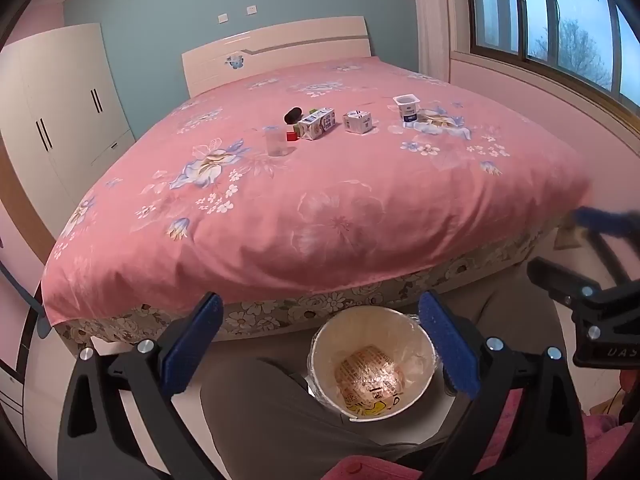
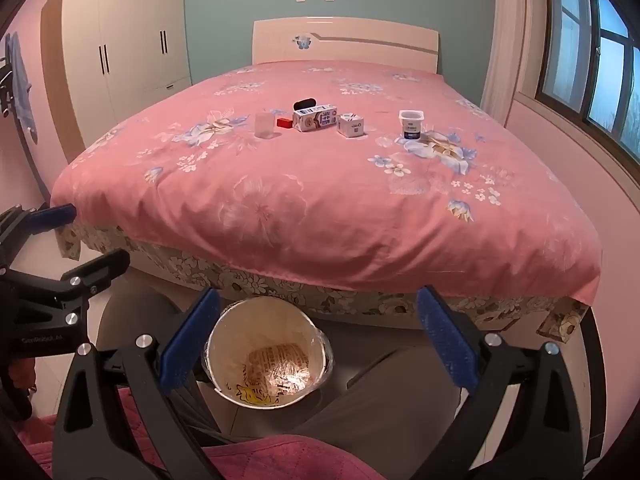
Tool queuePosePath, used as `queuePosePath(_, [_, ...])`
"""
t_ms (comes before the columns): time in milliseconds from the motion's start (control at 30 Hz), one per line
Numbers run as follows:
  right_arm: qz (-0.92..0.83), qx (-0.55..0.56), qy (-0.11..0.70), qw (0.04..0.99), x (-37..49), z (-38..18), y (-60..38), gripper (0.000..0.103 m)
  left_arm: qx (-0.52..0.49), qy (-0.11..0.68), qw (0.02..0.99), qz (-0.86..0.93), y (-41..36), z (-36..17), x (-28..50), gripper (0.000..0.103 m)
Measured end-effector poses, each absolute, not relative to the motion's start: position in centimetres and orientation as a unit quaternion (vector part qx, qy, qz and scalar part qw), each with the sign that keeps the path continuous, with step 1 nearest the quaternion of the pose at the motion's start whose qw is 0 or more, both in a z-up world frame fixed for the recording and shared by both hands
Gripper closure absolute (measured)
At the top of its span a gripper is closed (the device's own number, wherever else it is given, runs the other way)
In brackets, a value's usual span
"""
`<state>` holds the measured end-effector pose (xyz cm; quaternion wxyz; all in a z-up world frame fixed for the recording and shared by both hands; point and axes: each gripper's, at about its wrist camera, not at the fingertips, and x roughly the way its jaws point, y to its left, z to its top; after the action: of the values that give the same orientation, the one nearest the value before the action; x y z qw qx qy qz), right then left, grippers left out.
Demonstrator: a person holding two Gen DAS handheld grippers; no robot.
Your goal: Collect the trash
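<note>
Trash lies on a pink floral bed (image 1: 328,200) (image 2: 320,208): a clear plastic cup (image 1: 274,141) (image 2: 264,124), a small red box (image 1: 291,136) (image 2: 283,122), a black object (image 1: 293,114) (image 2: 304,104), a milk carton on its side (image 1: 317,123) (image 2: 315,117), a small white carton (image 1: 358,121) (image 2: 351,124) and a yogurt cup (image 1: 409,109) (image 2: 411,123). A paper bowl lined with a plastic bag (image 1: 372,366) (image 2: 268,354) sits between the person's legs, below the bed's foot. My left gripper (image 1: 320,344) and right gripper (image 2: 318,344) are both open and empty, above the bowl.
A white wardrobe (image 1: 60,112) (image 2: 128,56) stands left of the bed. A window (image 1: 560,20) (image 2: 592,64) and pink wall are to the right. The headboard (image 2: 344,42) is at the back. Each gripper shows at the edge of the other's view.
</note>
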<state>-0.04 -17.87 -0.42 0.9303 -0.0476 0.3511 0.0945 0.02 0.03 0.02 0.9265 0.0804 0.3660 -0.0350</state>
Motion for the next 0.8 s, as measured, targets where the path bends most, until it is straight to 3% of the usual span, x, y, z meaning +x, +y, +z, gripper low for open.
queuePosePath(800, [0.097,-0.053,0.351,0.930,-0.2,0.0,-17.9,0.007,0.081,0.355,0.931,-0.029,-0.1,0.7,0.3,0.003])
